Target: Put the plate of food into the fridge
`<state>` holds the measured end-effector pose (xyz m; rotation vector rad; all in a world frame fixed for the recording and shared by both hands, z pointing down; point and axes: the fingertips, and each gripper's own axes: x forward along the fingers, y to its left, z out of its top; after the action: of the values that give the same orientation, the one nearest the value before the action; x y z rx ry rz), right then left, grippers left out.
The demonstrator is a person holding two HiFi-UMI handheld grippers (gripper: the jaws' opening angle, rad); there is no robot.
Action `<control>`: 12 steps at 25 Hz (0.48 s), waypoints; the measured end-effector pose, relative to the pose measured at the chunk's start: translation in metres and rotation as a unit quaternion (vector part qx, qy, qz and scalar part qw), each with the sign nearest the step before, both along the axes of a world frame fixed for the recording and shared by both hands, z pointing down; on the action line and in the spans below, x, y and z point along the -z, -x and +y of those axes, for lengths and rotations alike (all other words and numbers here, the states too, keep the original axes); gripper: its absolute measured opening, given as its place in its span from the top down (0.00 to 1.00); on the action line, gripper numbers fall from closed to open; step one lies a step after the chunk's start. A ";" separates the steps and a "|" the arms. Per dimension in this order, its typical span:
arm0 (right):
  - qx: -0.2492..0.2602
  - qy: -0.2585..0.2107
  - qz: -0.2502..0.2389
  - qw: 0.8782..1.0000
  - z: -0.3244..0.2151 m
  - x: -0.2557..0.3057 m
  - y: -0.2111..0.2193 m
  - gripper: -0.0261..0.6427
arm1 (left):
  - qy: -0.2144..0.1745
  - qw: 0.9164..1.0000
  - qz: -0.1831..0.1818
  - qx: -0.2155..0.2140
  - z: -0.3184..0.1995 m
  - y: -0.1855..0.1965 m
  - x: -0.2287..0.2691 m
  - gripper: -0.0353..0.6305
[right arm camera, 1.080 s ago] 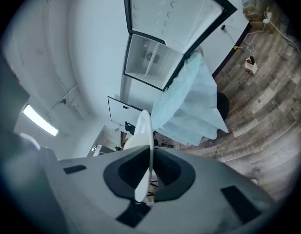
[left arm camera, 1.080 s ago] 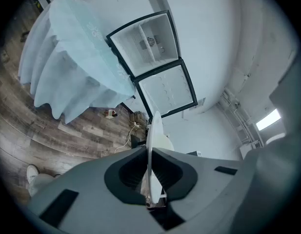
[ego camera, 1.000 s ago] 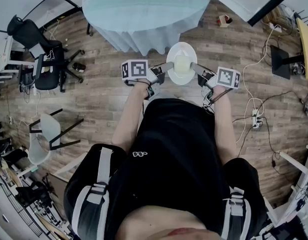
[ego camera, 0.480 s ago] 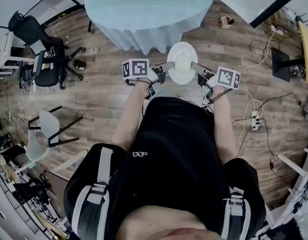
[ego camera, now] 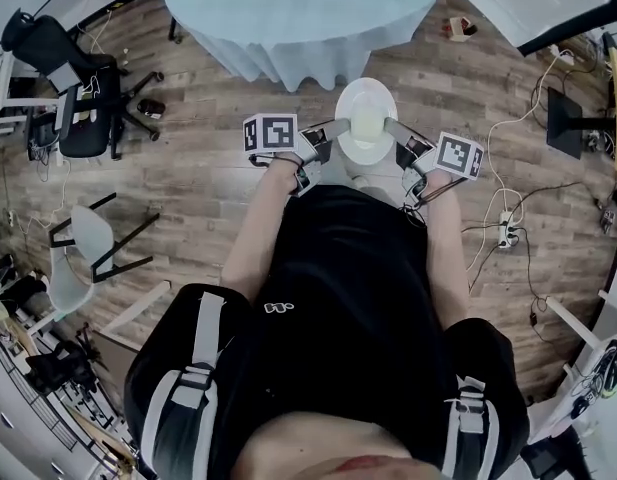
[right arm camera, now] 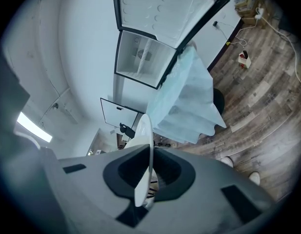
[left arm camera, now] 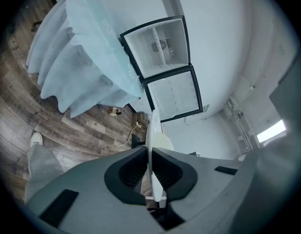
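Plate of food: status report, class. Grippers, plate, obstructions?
Left gripper and right gripper shut on plate rim. Plate held over floor. Fridge open; draped table nearby.

Nothing legible from here. The small white mark on the black shirt, middle of the head view, may be a logo, but it is too small to read. The cubes on the left gripper and right gripper bear only square black-and-white patterns.
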<state>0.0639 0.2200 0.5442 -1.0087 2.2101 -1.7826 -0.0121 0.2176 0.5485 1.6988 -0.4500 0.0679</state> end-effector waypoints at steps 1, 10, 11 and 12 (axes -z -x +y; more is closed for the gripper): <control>-0.001 0.001 0.001 1.000 -0.004 0.000 0.003 0.93 | 0.002 1.000 0.002 0.000 -0.005 0.003 -0.001 0.90; -0.025 0.019 0.017 0.999 -0.082 -0.002 0.026 0.93 | 0.020 1.000 0.005 -0.002 -0.082 0.028 -0.003 0.90; -0.028 0.017 0.014 0.999 -0.094 0.001 0.030 0.93 | 0.018 1.000 0.004 0.000 -0.093 0.032 0.000 0.90; -0.031 0.013 0.010 0.999 -0.107 0.005 0.037 0.93 | 0.015 1.000 0.003 0.004 -0.105 0.039 0.003 0.90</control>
<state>0.0269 0.1128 0.5393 -1.0920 2.1477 -1.7886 -0.0511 0.1130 0.5453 1.6667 -0.4493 0.0644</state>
